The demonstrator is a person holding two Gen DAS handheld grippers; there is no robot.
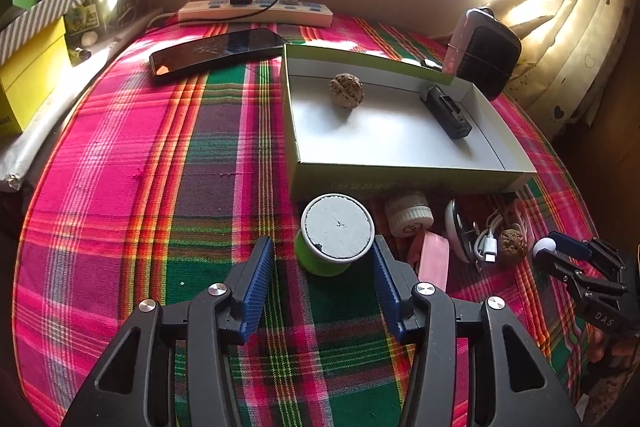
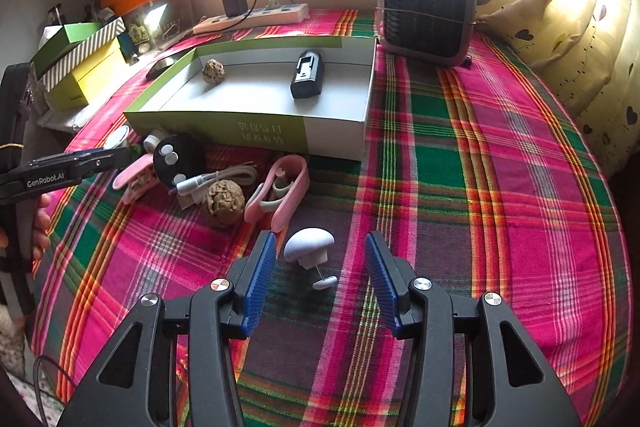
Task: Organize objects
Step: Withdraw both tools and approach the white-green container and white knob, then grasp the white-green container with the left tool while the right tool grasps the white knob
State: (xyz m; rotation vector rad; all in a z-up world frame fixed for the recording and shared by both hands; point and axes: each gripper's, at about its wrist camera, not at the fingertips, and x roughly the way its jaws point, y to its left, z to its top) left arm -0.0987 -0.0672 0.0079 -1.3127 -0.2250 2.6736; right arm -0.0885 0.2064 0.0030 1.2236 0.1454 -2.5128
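1. Across the plaid-covered tabletop [image 2: 500, 155], a shallow cardboard box [image 2: 256, 135] sits open-topped as the collecting place; judging by the task, loose things belong inside it. A walnut [image 2: 213, 71] and a black charger [image 2: 307, 79] already lie on its floor, well apart.

2. Just in front of the box's near wall, the unsorted things crowd together: a green spool with a grey cap [image 1: 337, 233], a white cap [image 1: 409, 213], a pink clip [image 2: 280, 189], a coiled white cable [image 2: 218, 179] and a second walnut [image 2: 224, 202].

3. The left claw [image 1: 322, 259] has its blue pads apart, flanking the spool's near side without pressing on it; the spool stands on the cloth. This looks like an approach lined up for a pinch across the cap.

4. The right claw [image 2: 320, 255] is likewise apart, with a white mushroom-shaped knob [image 2: 308, 246] lying on its side between the pads, nearer the left pad. Neither pad appears to touch it.

5. Both claws tilt down toward their targets, so each seems set to grasp one item for the box.

6. The cloth is woven in pink, green and orange stripes, slightly wrinkled. Behind the box are a phone [image 1: 216, 53], a power strip [image 1: 256, 11] with a plugged adapter, and a small fan heater [image 2: 428, 11]. Bright window light, a cream curtain [image 2: 560, 27] and stacked boxes [image 2: 84, 67] frame the room.
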